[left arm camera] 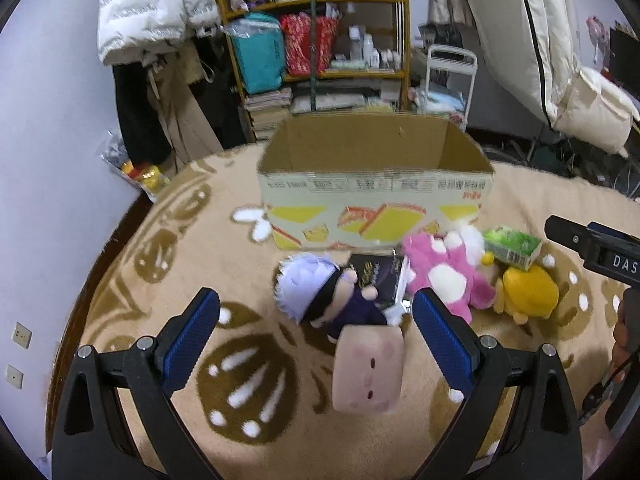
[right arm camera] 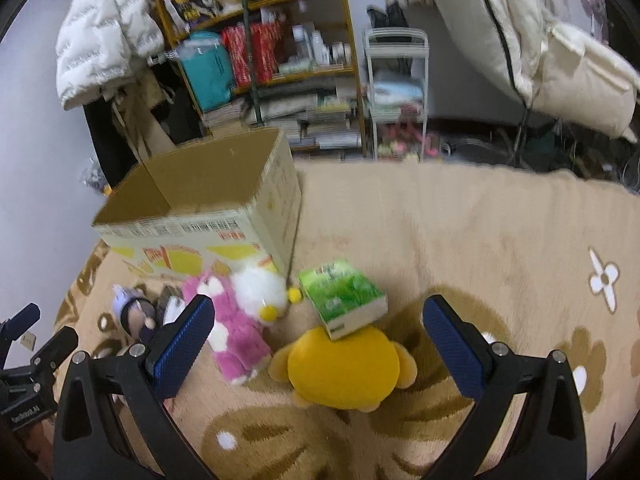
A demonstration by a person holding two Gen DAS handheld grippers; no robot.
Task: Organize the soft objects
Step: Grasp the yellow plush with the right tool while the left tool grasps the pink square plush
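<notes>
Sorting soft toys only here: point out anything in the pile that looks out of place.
The green carton sits tilted on the yellow plush, and a dark booklet lies among the toys; neither is soft.

The left gripper [left arm camera: 316, 314] hangs with its blue pads [left arm camera: 191, 336] spread wide, nothing between them. The right gripper [right arm camera: 318, 322] is likewise wide apart; a hand [left arm camera: 624, 334], apparently the right, is blurred at the frame edge.

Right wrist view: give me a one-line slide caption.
Open right gripper above yellow plush with green box resting on it, beside cardboard box.
</notes>
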